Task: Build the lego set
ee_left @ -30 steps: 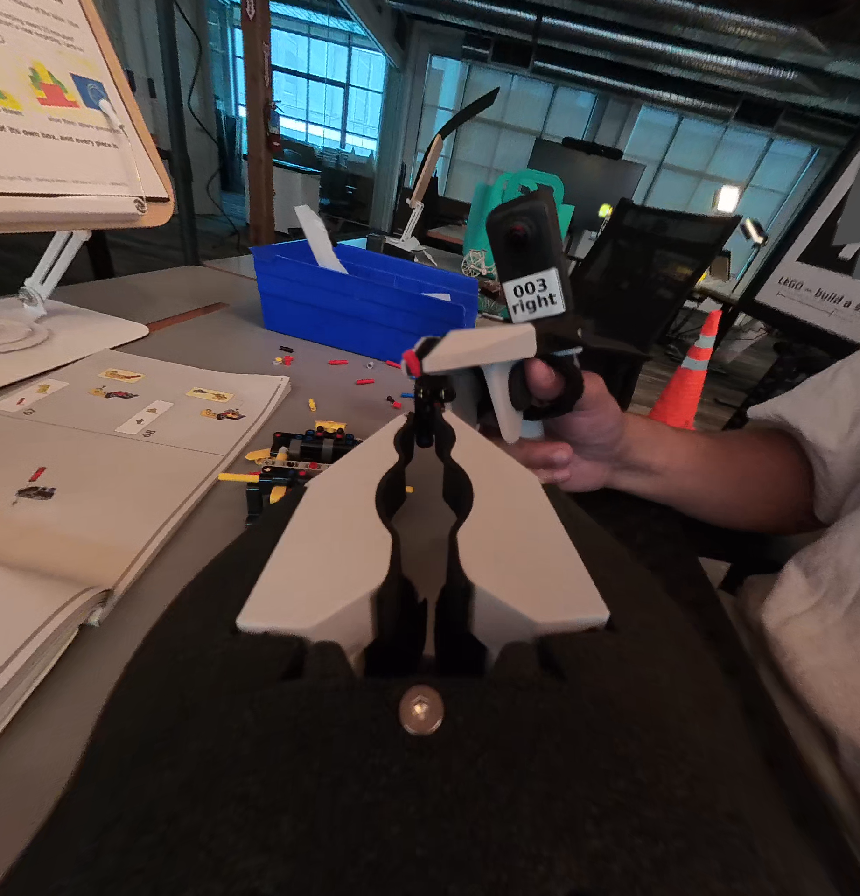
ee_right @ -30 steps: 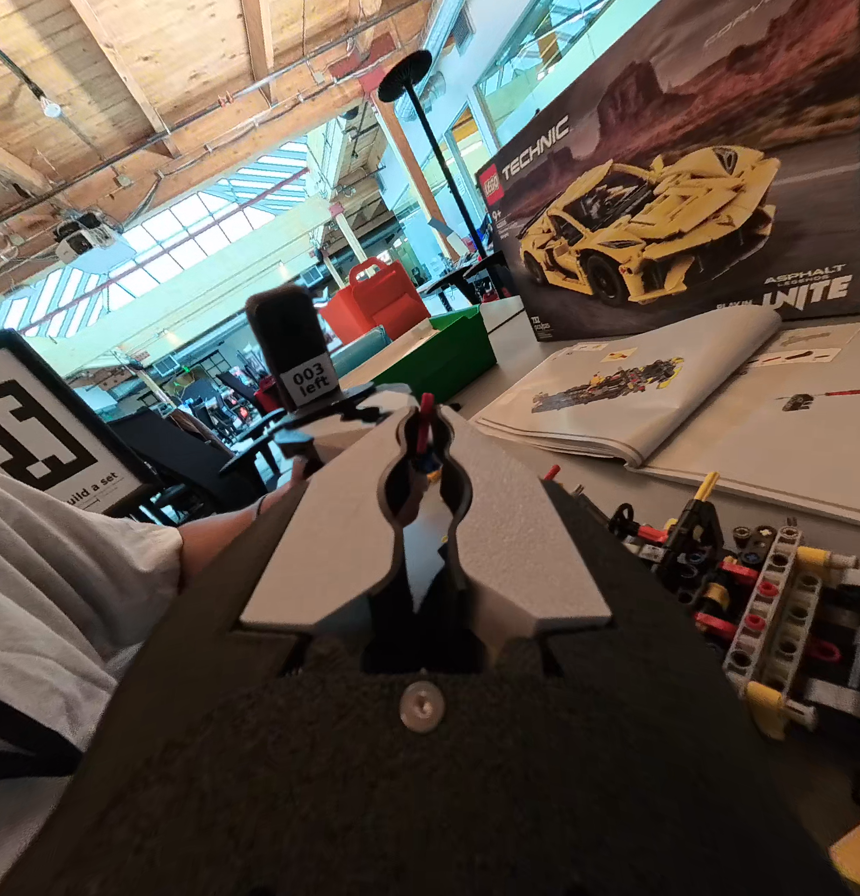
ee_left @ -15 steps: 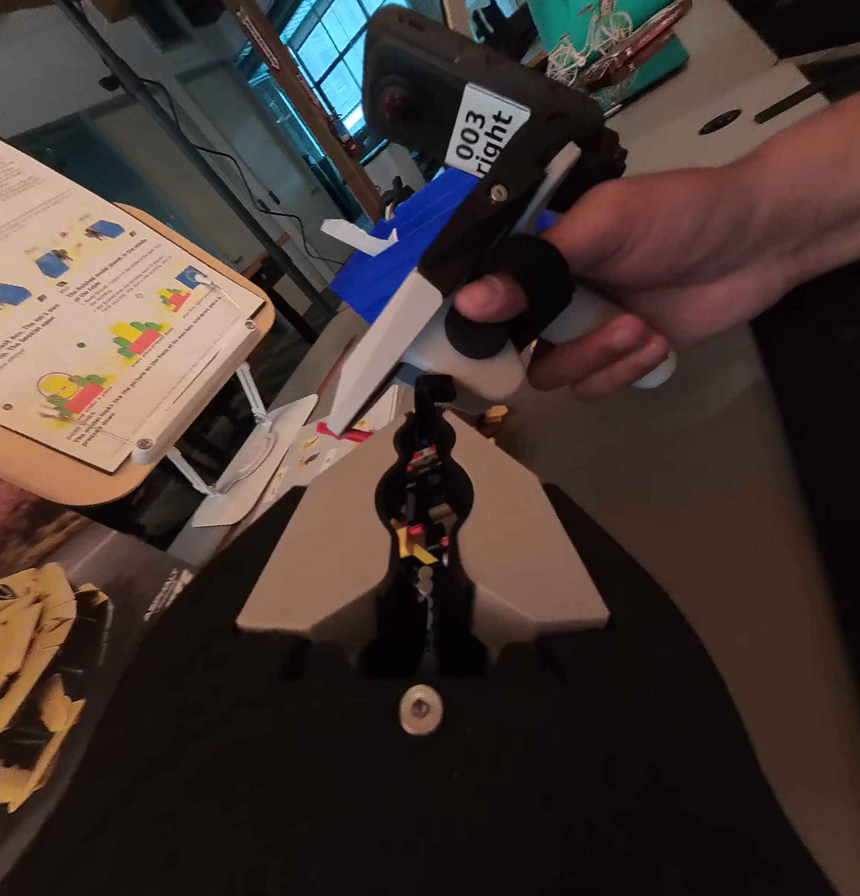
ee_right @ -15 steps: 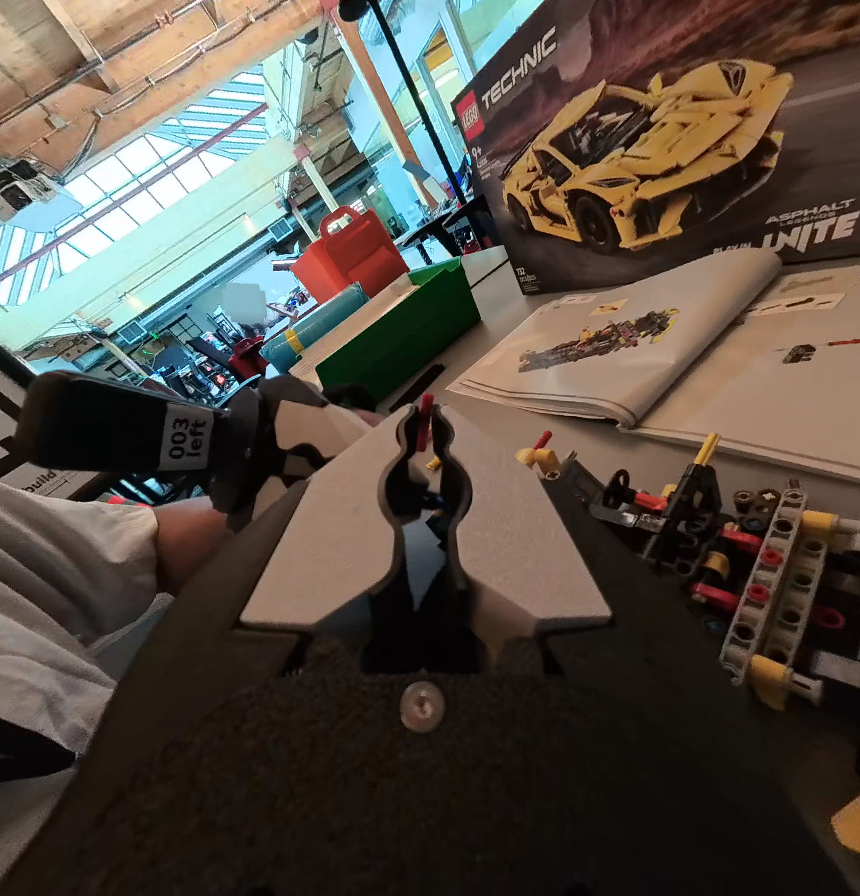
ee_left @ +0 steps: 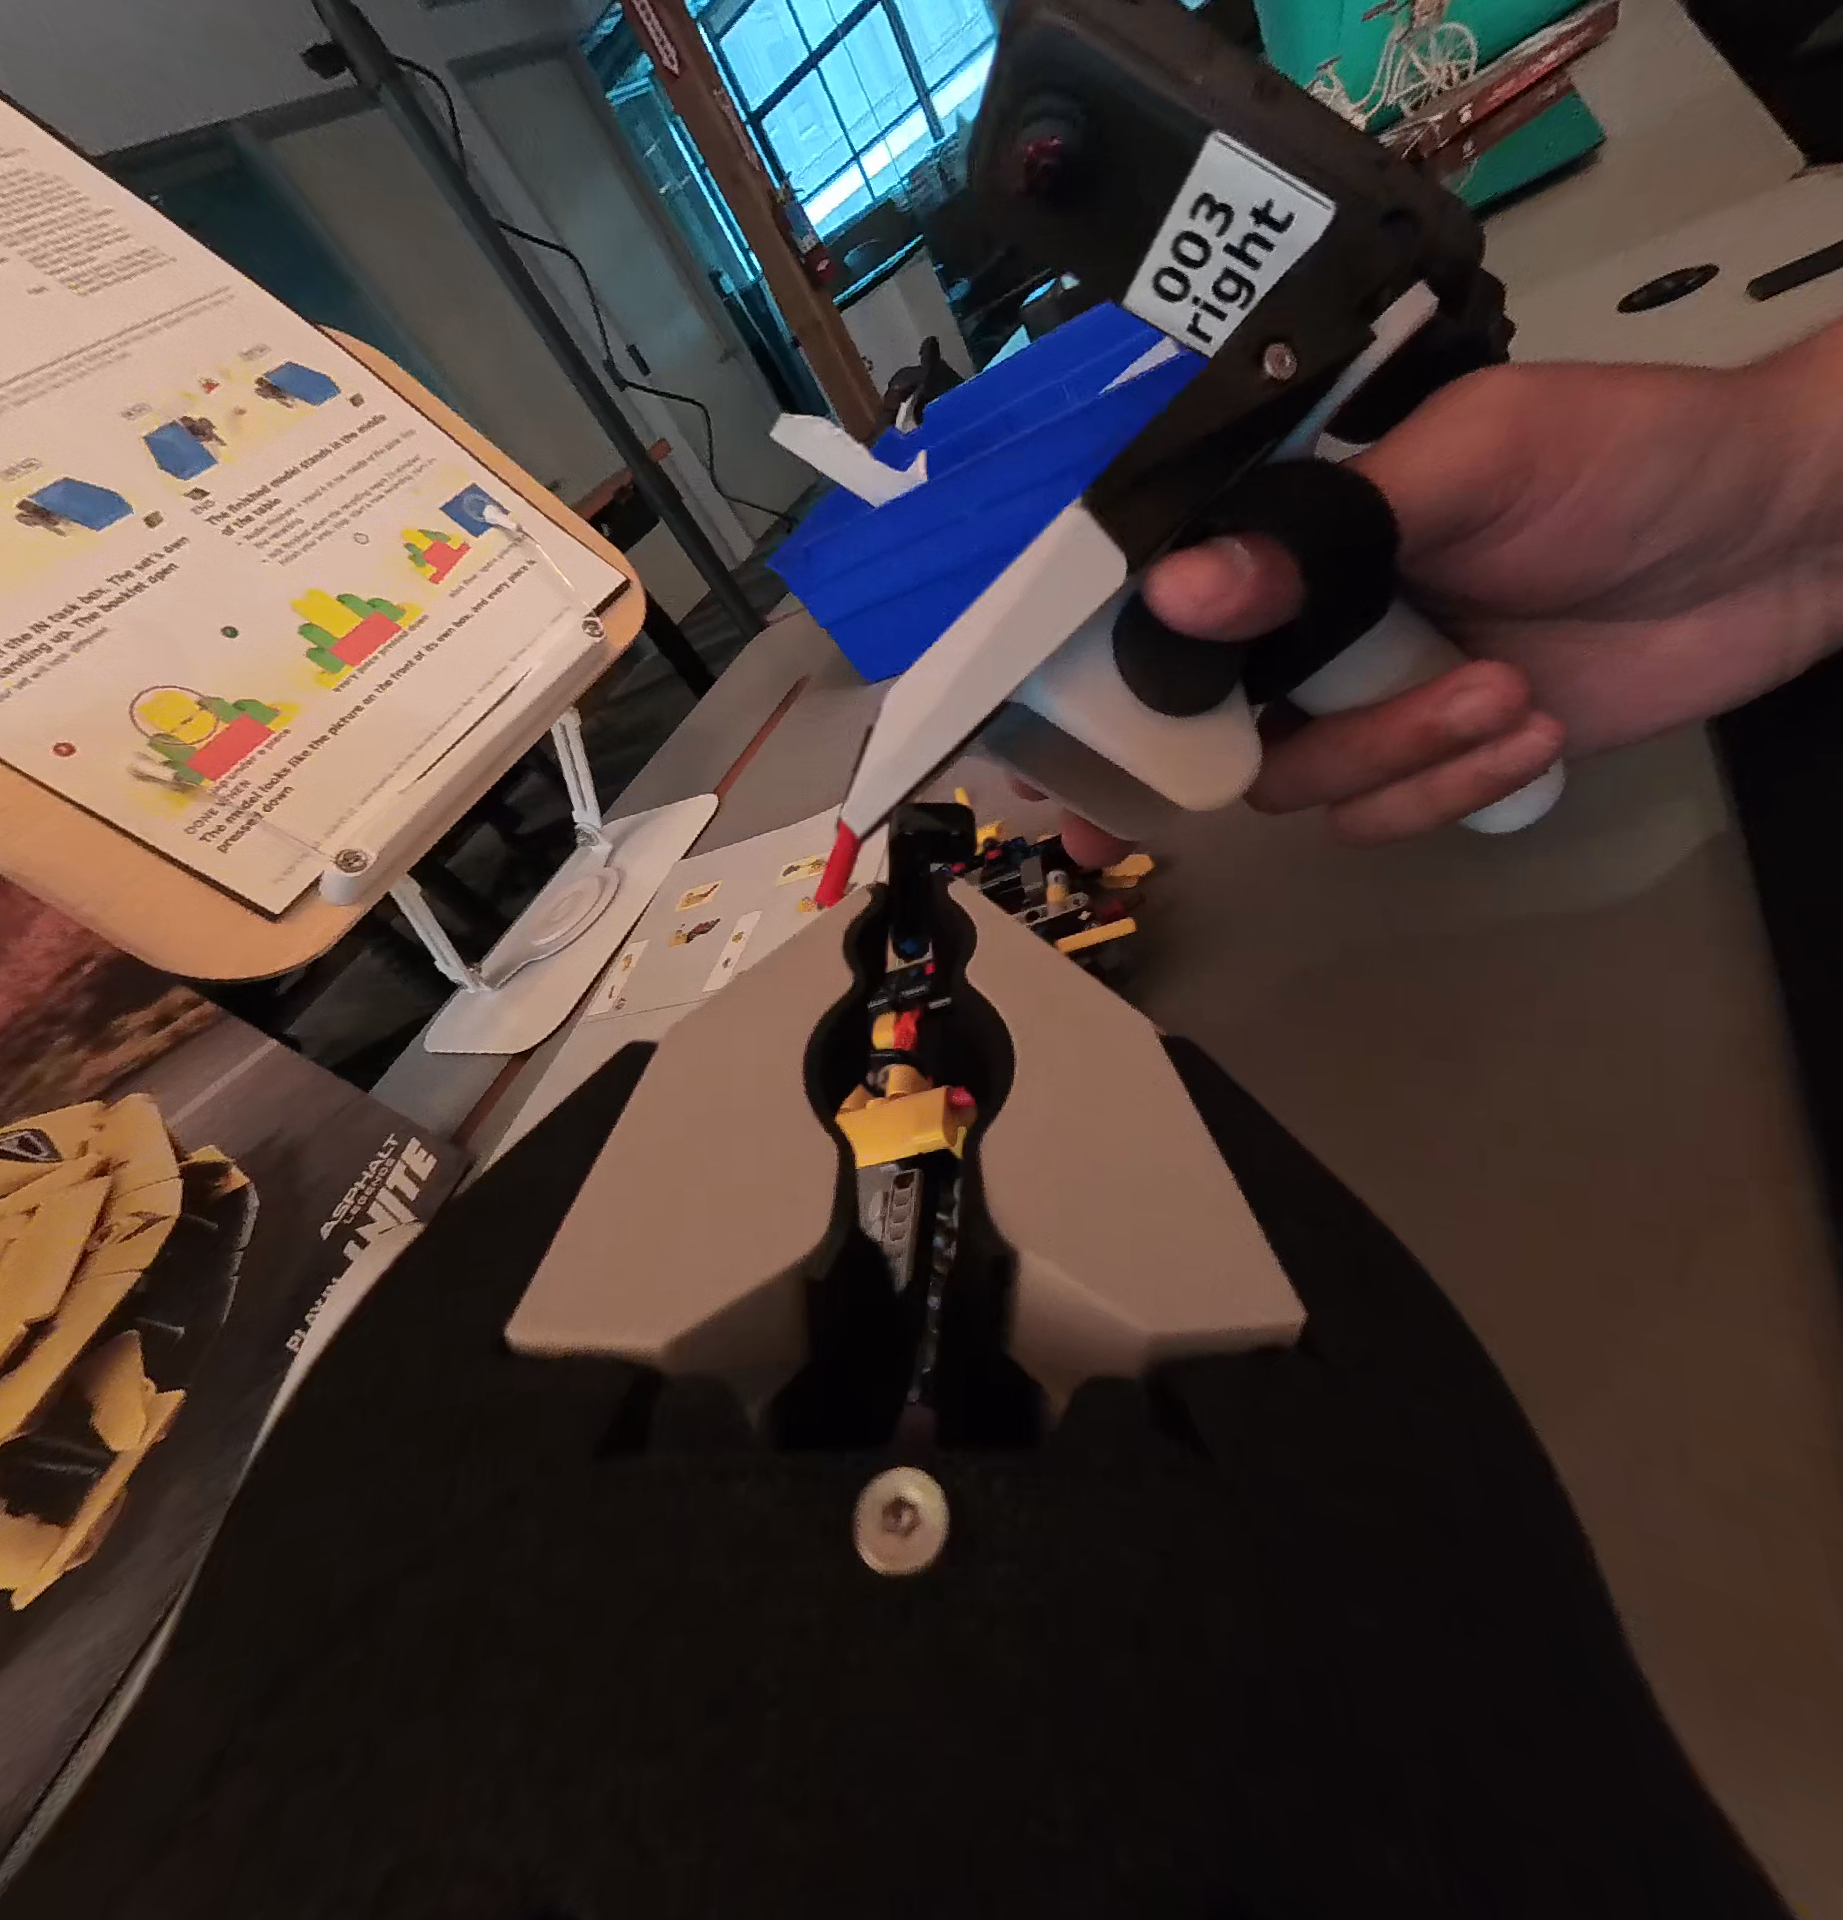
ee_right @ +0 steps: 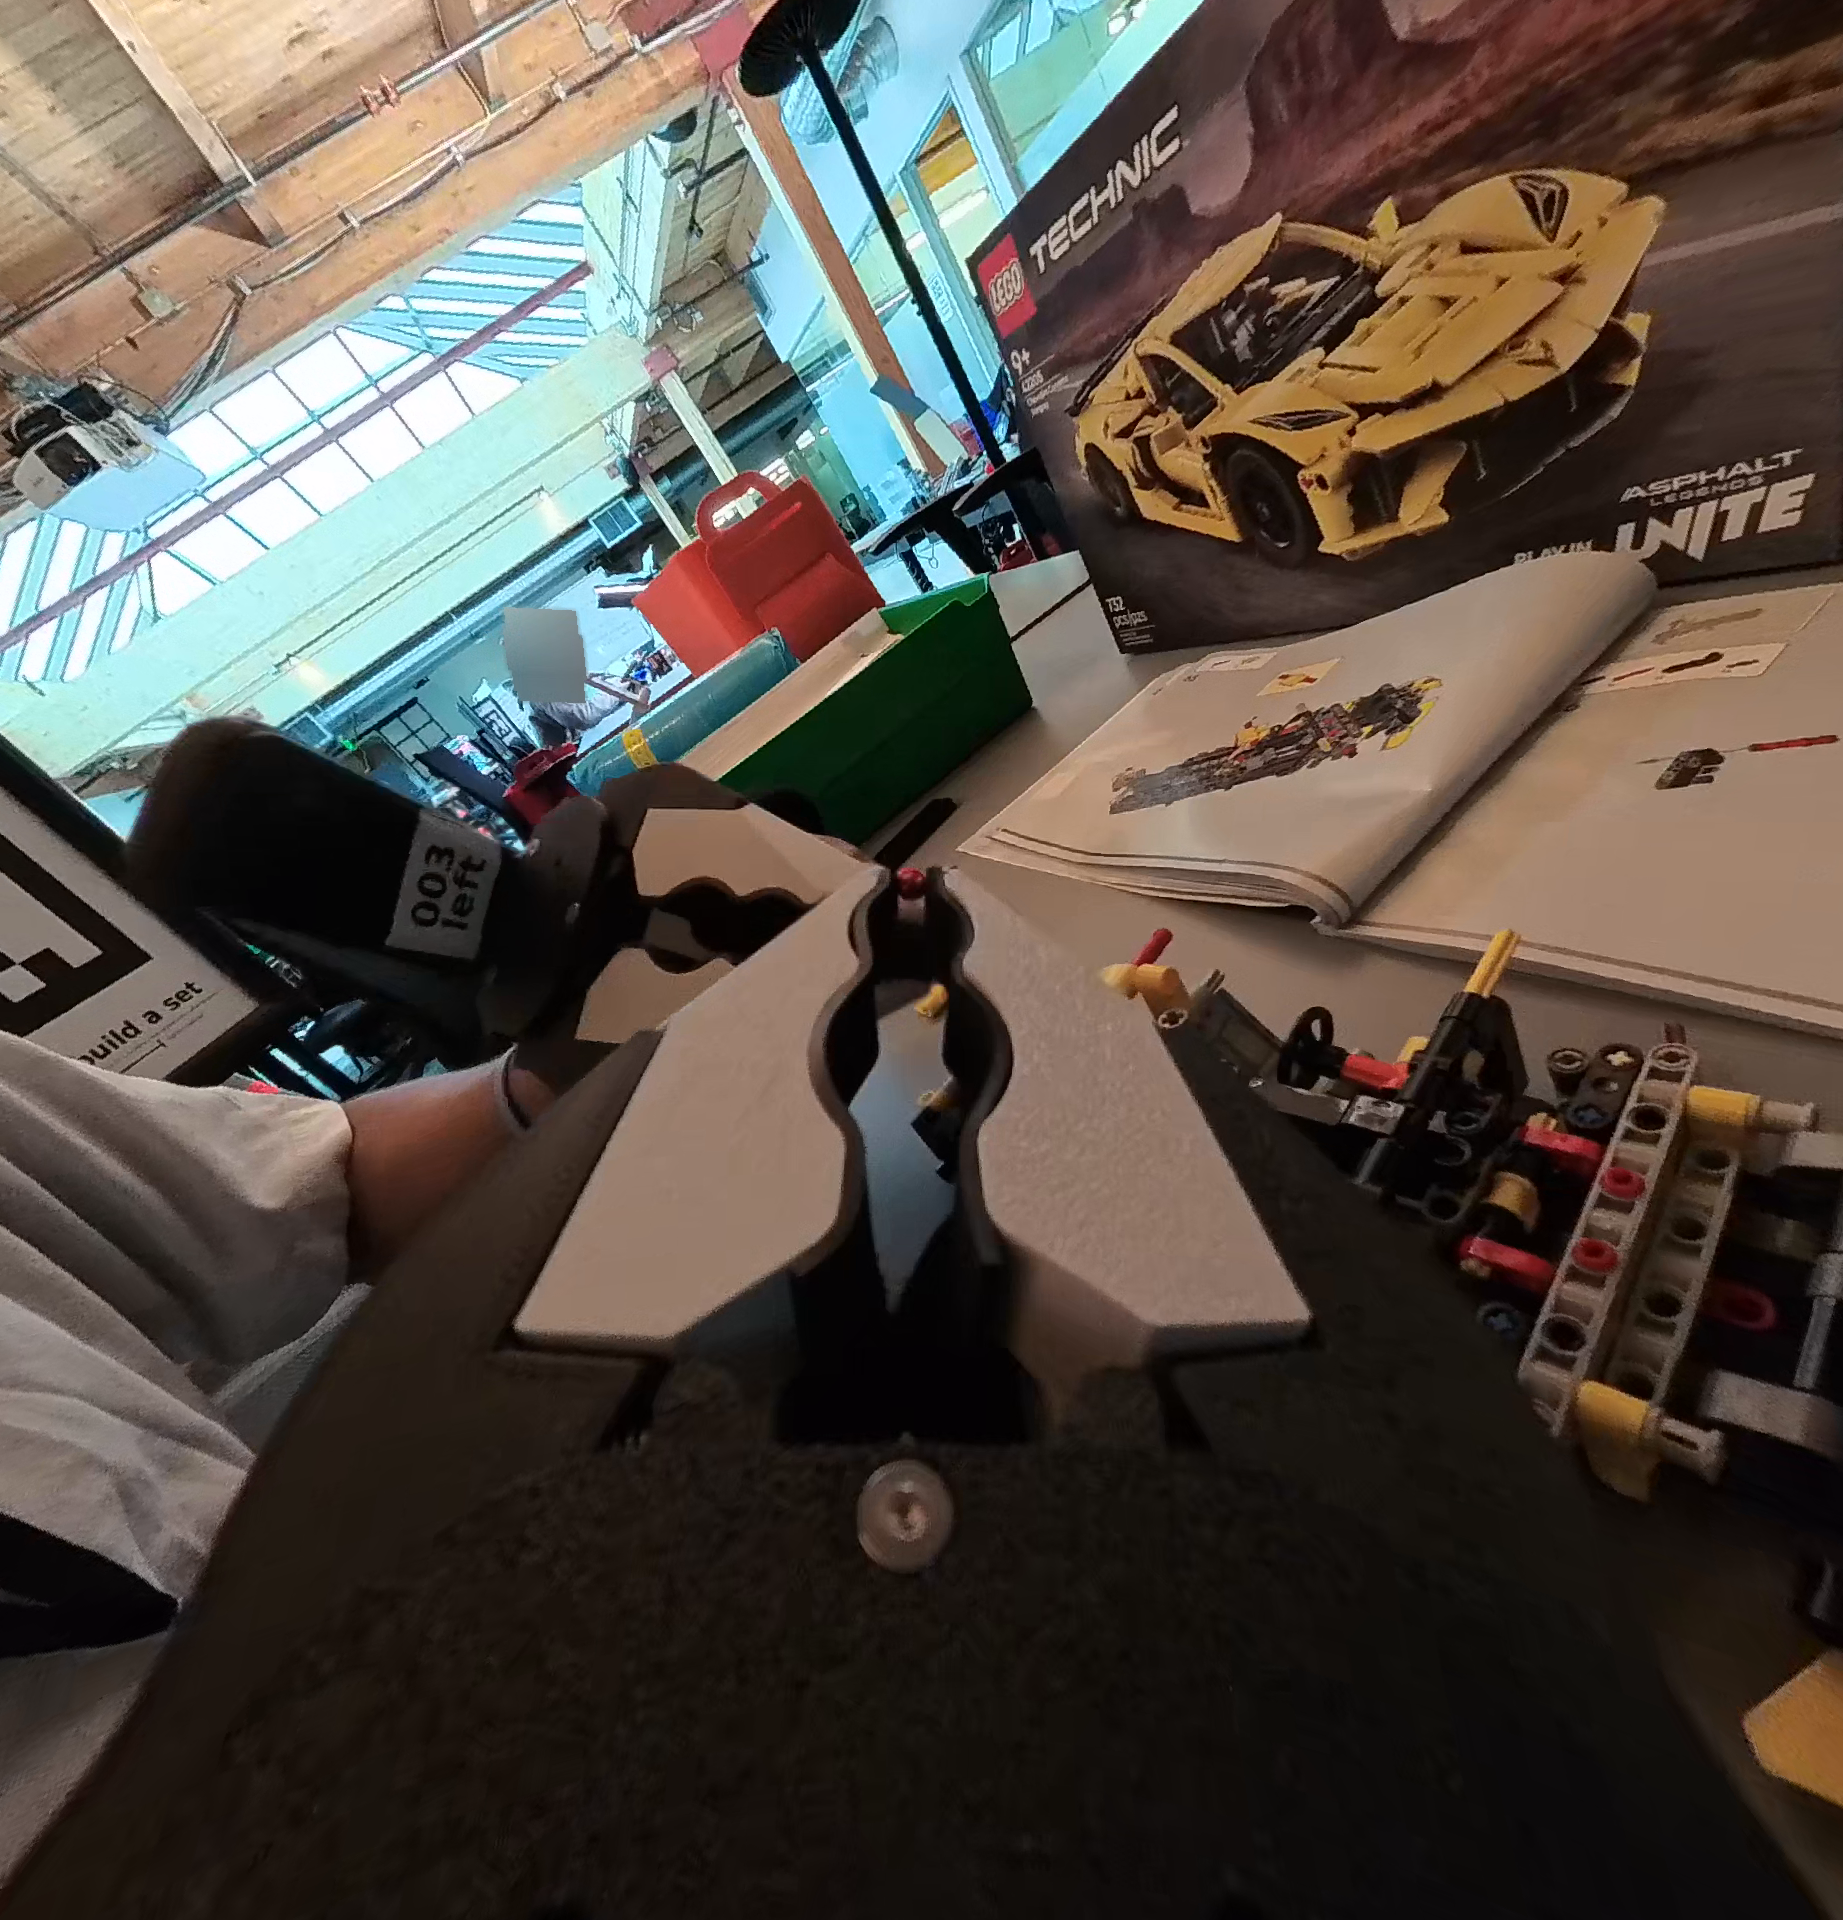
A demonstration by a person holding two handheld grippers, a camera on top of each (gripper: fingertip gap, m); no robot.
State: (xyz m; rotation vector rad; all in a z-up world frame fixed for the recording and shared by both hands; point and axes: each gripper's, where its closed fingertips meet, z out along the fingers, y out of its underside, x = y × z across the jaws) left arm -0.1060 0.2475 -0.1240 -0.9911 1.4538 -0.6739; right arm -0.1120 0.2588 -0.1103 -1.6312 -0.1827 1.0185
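Two bins: a blue bin (ee_left: 958, 520) stands far back on the table (ee_left: 1468, 1143) in the left wrist view, a white slip sticking out of it; a green bin (ee_right: 896, 707) sits left of the open instruction booklet (ee_right: 1468, 790) in the right wrist view. What else either one holds cannot be told.
Left hand-held gripper (ee_left: 912, 894): jaws nearly together, clamped on a slim black Technic piece (ee_left: 927, 842) that pokes past the tips; it is raised off the table and tilted to one side.
Right hand-held gripper (ee_right: 909, 883): jaws nearly together, pinching a thin red axle (ee_left: 832, 868); only the axle's round red end shows between its own tips.
Meeting point: the red axle's free end lies just beside the black Technic piece, the right tool angled down onto the left one's tips; whether they touch I cannot tell.
Right hand (ee_left: 1582, 592): wrapped round the white grip, forefinger through the black trigger loop.
Partly built lego chassis (ee_right: 1623, 1226): lying on the table in front of the booklet, grey beams with red and yellow pins.
Only in left wrist view: a printed sheet on a wooden stand (ee_left: 273, 582), and the chassis glimpsed beyond and through the jaws.
Only in right wrist view: the set's box (ee_right: 1468, 291) upright behind the booklet, a red case (ee_right: 761, 582) beyond the green bin, and the left forearm with a pale sleeve.
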